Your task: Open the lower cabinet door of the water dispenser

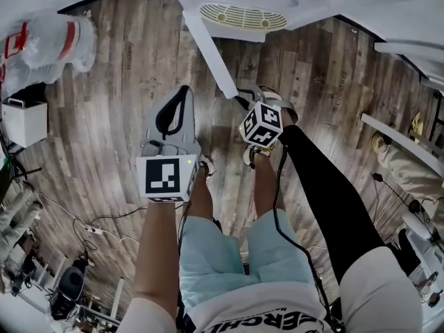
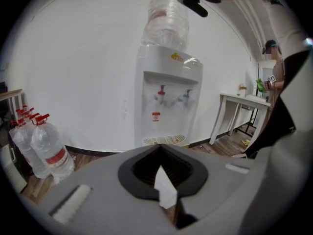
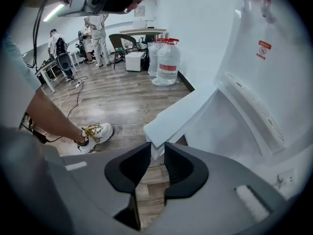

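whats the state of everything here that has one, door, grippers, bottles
lower cabinet door: swung open
right gripper: shut on the lower cabinet door's free edge
left gripper: jaws together, clear of the dispenser, a white scrap showing between them
water dispenser: upright against the wall
top bottle: inverted on the water dispenser
spare bottles: upright on the floor, red caps on

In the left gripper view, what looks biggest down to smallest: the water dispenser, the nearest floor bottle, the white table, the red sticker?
1. water dispenser
2. nearest floor bottle and white table: about alike, and the table stands farther off, so no ranking.
3. red sticker
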Demonstrator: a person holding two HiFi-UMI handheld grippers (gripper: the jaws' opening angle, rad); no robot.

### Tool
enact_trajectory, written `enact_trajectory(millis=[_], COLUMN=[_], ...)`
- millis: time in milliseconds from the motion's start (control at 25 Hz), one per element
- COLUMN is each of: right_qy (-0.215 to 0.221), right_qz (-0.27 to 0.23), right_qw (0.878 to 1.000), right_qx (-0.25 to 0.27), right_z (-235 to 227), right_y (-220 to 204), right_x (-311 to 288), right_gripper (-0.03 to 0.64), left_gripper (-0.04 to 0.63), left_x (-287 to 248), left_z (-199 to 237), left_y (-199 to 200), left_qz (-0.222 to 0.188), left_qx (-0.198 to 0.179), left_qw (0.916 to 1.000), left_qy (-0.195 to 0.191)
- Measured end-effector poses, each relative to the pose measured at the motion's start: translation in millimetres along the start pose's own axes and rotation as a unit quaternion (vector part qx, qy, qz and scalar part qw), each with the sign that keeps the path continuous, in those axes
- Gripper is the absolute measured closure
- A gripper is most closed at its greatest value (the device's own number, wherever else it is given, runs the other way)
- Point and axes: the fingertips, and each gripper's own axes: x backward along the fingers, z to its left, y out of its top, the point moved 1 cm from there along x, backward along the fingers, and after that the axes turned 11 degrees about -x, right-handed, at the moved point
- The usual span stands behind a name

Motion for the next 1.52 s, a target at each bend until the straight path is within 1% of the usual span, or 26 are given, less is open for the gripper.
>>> enact_trajectory(millis=[80,240,760,1280,1520], right_qy=[0.004,0.009,0.022,0.026,0.027], right_qz=[0.002,0.011,0.013,0.014,0.007], right_qw=[1.0,1.0,0.999,0.998,0.997], right_qx=[0.006,0.018,0.038,0.064,0.078], right_z=[7,22,63,87,94], right_y=[7,20,66,112,138], right_x=[-4,-10,-34,-59,-72], right_gripper=[0.551,0.551,0.549,0.549,0.549], left_gripper=[0.541,0.541,0.541,0.541,0.541], left_x=[6,23,64,96,105], left_z=[8,19,72,115,129], left_y=[-3,-15,-40,-64,-72], left_qz=[-0.002,0.008,0.013,0.023,0.019], left_qx=[0.002,0.019,0.031,0.049,0.053], left_qw=[1.0,0.9998,0.9989,0.9966,0.9961], left_qy=[0.005,0.006,0.033,0.061,0.069])
